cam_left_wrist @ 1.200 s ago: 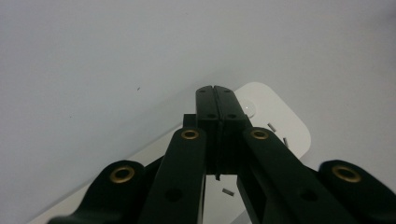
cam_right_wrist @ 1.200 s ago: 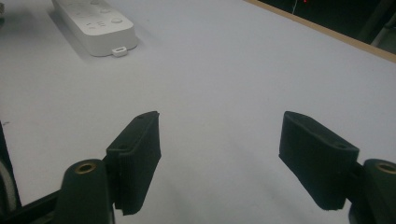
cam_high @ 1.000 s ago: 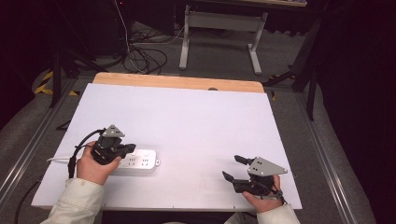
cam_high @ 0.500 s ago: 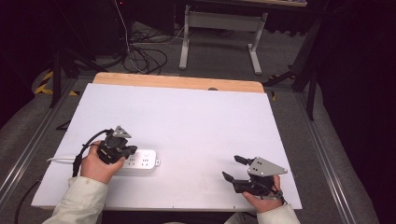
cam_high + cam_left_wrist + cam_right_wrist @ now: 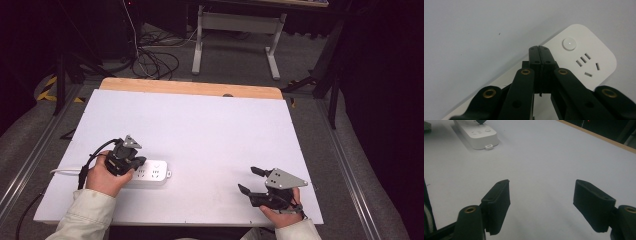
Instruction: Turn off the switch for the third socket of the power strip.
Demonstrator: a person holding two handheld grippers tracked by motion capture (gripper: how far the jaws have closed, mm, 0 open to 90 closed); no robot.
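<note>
Over the power strip (image 5: pixel 150 172), left gripper (image 5: pixel 539 50) fingers together; right gripper (image 5: pixel 252 180) fingers apart near the table edge

Smooth white plastic power strip (image 5: pixel 150 172) on a matt white table (image 5: pixel 210 130).

The left gripper (image 5: pixel 134 161) has tipped forward and crept a little toward the counter's right edge over the last second, so its grey plate now leans over the white power strip (image 5: pixel 150 172). Its fingers (image 5: pixel 539 51), pressed together, now sit on the strip's top face beside the round button (image 5: pixel 569 43).
</note>
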